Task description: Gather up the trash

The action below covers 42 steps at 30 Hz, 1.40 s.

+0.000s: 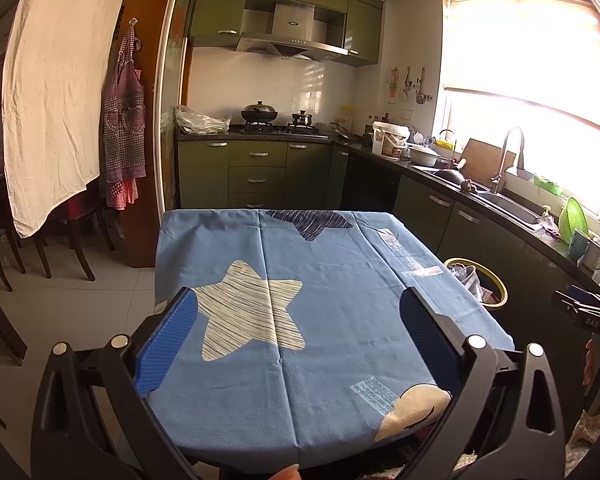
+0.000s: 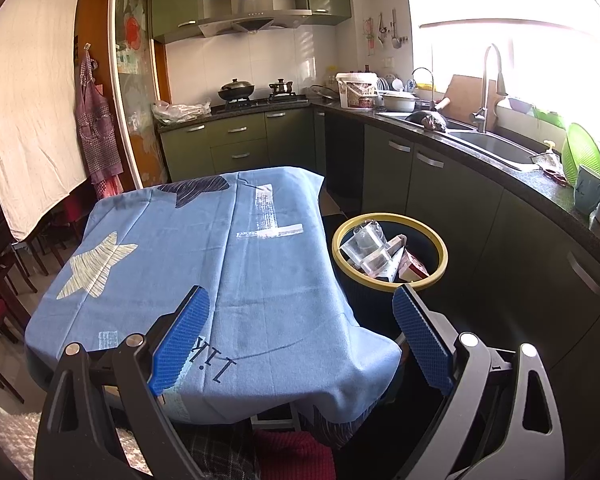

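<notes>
The left gripper [image 1: 300, 344] hovers over the blue tablecloth [image 1: 320, 300], its 2 fingers spread wide and holding nothing. The right gripper [image 2: 300, 340] hangs likewise, wide apart and empty, above the cloth's right edge. Just beside the table, the yellow-rimmed bin [image 2: 440, 248] holds clear plastic packaging [image 2: 366, 246] and a red carton [image 2: 414, 270].

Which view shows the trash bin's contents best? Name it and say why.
The right wrist view: the trash bin shows its whole yellow rim, with clear plastic and a carton inside. In the left wrist view the blue tablecloth hides part of the bin.
</notes>
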Each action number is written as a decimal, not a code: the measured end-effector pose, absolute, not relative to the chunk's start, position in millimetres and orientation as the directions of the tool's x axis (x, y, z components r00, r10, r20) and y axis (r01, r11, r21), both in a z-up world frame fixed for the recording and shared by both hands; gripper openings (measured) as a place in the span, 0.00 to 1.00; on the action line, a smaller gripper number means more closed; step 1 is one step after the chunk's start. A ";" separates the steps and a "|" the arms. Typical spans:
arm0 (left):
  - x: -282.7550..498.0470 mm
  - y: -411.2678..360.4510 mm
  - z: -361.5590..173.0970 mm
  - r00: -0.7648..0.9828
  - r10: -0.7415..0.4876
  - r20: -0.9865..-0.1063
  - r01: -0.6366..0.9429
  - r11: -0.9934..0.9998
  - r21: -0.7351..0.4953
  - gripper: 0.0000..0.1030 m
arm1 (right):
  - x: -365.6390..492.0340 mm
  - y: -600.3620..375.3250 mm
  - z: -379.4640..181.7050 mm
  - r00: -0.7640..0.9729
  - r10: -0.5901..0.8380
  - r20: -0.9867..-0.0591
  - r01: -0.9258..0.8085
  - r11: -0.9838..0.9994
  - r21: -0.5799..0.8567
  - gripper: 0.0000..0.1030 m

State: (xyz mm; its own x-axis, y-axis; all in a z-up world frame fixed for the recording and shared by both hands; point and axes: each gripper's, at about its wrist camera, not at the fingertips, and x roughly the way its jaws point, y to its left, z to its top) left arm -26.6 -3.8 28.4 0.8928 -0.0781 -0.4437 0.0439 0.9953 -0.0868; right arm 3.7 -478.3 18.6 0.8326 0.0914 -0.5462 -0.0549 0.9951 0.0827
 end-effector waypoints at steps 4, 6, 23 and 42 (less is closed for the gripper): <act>-26.2 -2.5 28.3 0.893 -0.090 -0.442 0.051 0.994 -0.100 0.93 | 3.6 -477.9 18.4 0.833 0.091 -0.546 -0.054 0.995 0.082 0.89; -25.7 -1.8 28.7 0.892 -0.090 -0.443 0.050 0.994 -0.101 0.93 | 3.6 -477.5 18.2 0.832 0.090 -0.548 -0.053 0.995 0.082 0.89; -21.7 -3.1 25.7 0.891 -0.073 -0.448 0.042 0.996 -0.079 0.93 | 4.9 -473.7 14.4 0.828 0.096 -0.552 -0.060 0.995 0.083 0.89; -17.0 -8.8 21.0 0.886 -0.064 -0.459 0.038 0.997 -0.064 0.94 | 9.4 -474.1 10.3 0.821 0.103 -0.561 -0.066 0.994 0.086 0.89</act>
